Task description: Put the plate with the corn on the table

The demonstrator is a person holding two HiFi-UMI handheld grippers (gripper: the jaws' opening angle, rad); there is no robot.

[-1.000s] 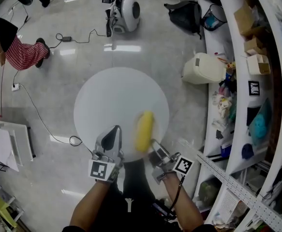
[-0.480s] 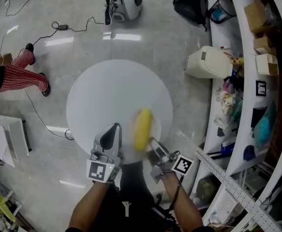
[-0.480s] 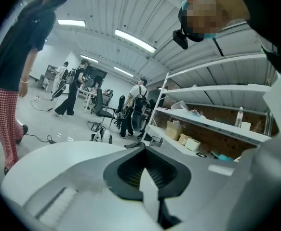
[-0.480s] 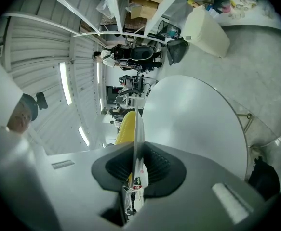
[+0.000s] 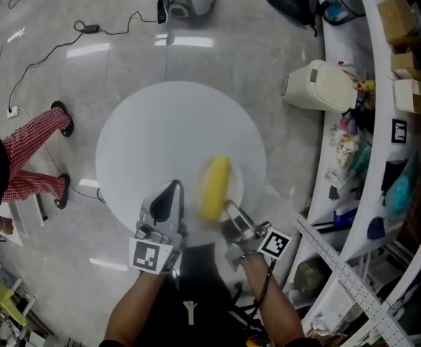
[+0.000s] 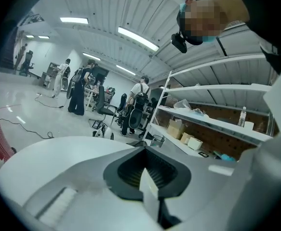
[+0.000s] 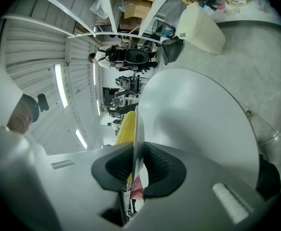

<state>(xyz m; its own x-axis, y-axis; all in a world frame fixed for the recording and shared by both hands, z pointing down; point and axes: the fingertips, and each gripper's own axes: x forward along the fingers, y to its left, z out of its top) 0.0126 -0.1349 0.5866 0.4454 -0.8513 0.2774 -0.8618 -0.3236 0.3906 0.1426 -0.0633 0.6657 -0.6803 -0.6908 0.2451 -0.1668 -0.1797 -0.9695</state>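
Head view: my right tongs [image 5: 228, 207] are clamped on the near rim of the round white plate [image 5: 237, 182], which carries the yellow corn cob [image 5: 214, 188] over the near right part of the round white desk [image 5: 159, 136]. I cannot tell whether it touches the top, and my left tongs [image 5: 172, 186] sit just to its left, apart from it. Left gripper view: the left tongs' jaws are brought together, gripping nothing. Right gripper view: the right tongs' jaws stand slightly apart, pinching the plate's thin rim edge-on, corn on one side, desk on the other.
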